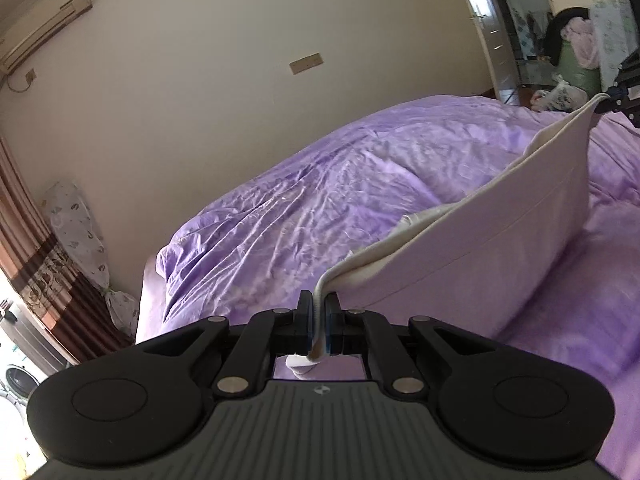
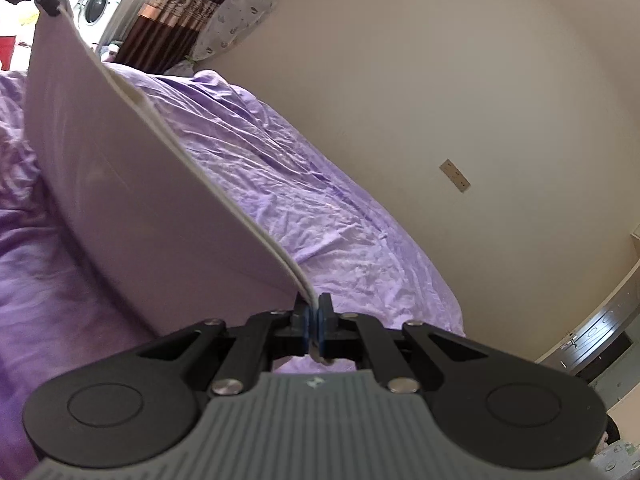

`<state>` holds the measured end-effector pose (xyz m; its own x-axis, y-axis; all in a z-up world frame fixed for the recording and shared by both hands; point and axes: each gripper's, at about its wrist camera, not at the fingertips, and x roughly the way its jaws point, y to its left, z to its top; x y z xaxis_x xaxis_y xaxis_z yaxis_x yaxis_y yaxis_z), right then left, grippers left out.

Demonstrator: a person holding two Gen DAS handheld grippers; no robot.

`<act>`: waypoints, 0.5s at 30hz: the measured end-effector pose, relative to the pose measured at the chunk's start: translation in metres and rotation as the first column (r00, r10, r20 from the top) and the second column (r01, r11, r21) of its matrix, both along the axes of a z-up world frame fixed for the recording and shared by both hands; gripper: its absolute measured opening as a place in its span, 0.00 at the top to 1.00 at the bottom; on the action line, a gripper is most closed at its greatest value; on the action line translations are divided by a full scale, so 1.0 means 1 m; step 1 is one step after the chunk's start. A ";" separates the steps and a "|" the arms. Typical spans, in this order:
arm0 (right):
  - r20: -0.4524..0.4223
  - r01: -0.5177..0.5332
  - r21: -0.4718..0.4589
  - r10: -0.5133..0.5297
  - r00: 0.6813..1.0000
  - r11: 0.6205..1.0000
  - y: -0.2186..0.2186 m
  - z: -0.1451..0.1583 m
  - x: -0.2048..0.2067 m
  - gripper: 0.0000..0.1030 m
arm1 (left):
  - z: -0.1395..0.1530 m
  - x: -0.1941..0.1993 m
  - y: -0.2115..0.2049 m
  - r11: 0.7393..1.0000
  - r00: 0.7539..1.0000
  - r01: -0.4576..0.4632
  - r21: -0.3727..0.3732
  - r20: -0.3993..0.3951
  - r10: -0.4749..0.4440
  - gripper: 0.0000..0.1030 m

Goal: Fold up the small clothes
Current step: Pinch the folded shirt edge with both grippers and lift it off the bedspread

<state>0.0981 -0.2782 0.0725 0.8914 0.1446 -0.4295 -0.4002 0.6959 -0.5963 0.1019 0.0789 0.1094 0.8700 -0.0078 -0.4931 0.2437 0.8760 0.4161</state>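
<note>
The white garment (image 1: pixel 500 216) is hanging taut and doubled between both tools, lifted over the bed (image 1: pixel 280 216). The left hand-held gripper (image 1: pixel 318 312) is pinching one corner, the right hand-held gripper (image 2: pixel 313 316) the other. Crumpled purple bedding is spreading below, cream wall (image 1: pixel 200 80) behind.

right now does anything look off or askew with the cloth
Nothing stands out. The white garment hangs stretched between the left gripper and right gripper, both jaws shut on its top edge, above the wrinkled purple bedcover.
</note>
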 end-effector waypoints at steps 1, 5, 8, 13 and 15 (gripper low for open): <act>-0.002 0.006 0.007 -0.006 1.000 1.000 0.001 0.001 0.012 1.00 | 0.000 0.009 0.000 1.000 1.000 -0.003 0.009 0.005 0.003 0.95; 0.002 0.036 0.046 -0.036 0.999 0.998 0.006 0.004 0.064 1.00 | -0.005 0.054 -0.002 0.998 0.999 -0.025 0.050 0.023 0.024 0.95; -0.001 0.055 0.064 -0.055 0.998 0.996 0.013 0.001 0.107 1.00 | -0.012 0.096 0.000 0.997 0.998 -0.053 0.059 0.022 0.052 0.95; -0.042 0.073 0.091 -0.070 0.997 0.993 0.028 -0.019 0.187 1.00 | -0.041 0.167 0.009 0.992 0.993 -0.113 0.061 -0.022 0.114 0.95; -0.080 0.072 0.100 -0.065 0.995 0.992 0.036 -0.035 0.224 1.00 | -0.061 0.195 0.014 0.989 0.989 -0.134 0.067 -0.060 0.138 0.95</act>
